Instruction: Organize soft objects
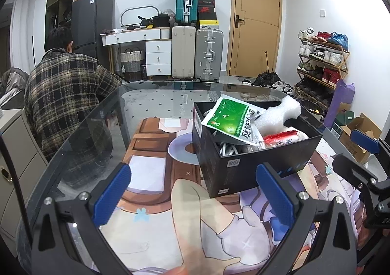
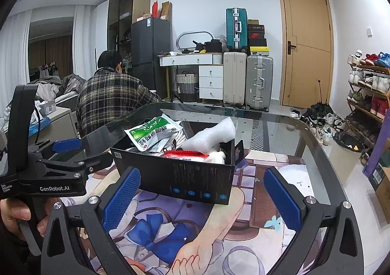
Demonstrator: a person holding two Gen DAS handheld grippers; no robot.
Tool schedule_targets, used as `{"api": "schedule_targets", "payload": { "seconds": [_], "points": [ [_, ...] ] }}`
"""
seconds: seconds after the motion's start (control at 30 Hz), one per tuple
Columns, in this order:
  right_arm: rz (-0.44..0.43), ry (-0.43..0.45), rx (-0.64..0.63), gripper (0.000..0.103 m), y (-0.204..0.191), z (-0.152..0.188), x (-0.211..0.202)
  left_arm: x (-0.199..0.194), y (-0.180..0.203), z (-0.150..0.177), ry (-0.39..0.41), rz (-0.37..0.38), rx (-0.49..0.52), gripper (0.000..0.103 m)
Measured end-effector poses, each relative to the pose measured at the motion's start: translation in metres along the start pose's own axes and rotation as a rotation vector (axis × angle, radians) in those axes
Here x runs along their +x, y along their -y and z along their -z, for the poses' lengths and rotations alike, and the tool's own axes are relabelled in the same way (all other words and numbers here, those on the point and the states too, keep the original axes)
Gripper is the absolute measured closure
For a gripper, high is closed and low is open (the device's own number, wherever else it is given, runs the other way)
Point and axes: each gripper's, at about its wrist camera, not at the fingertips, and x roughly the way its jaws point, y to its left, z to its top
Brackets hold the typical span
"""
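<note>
An open black box [image 1: 243, 170] stands on the printed mat of the glass table. Inside it lie a green-and-white pouch [image 1: 231, 116], a piece of white foam [image 1: 280, 114], a red packet [image 1: 282, 138] and a white cable [image 1: 228, 149]. My left gripper [image 1: 193, 194] is open and holds nothing, just short of the box's near left corner. In the right wrist view my right gripper [image 2: 202, 201] is also open and holds nothing, facing the long side of the box [image 2: 190, 177]. The pouch [image 2: 151, 133], foam [image 2: 212, 136] and red packet [image 2: 187, 154] show above the rim. Neither gripper touches the box.
A person in a plaid shirt [image 1: 65, 94] sits with their back turned at the table's far left edge. The glass table [image 2: 287, 128] has a rounded rim. Suitcases [image 1: 197, 53], a shoe rack [image 1: 321, 63] and cardboard boxes [image 1: 360, 133] stand on the floor beyond.
</note>
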Motion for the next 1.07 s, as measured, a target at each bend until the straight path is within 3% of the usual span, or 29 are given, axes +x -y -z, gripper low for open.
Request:
{"api": "schedule_targets", "payload": {
  "seconds": [1.07],
  "points": [
    [-0.001, 0.005, 0.004, 0.0, -0.0003, -0.001, -0.0012, -0.0087, 0.0046, 0.0, 0.035, -0.013, -0.002, 0.0]
  ]
}}
